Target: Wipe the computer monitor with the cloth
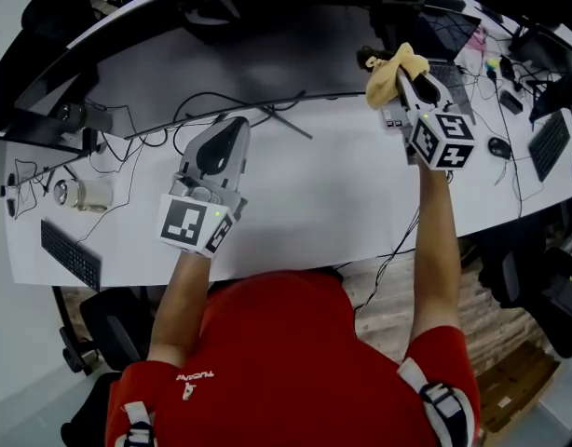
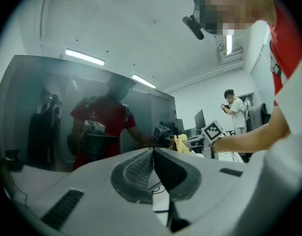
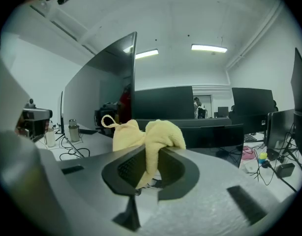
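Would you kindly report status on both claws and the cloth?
Right claw shut on cloth, by monitor's right end. Left claw shut, empty, over desk. Nothing in the way.

Curved monitor (image 1: 267, 59): one, on the counter (image 1: 314, 203). Cloth (image 1: 402, 66): one, at the monitor's right end. Tongs: two, the left tongs (image 2: 152, 154) and the right tongs (image 3: 152, 156), in front of the monitor. Metal cup (image 1: 86, 194): one, left of the monitor.
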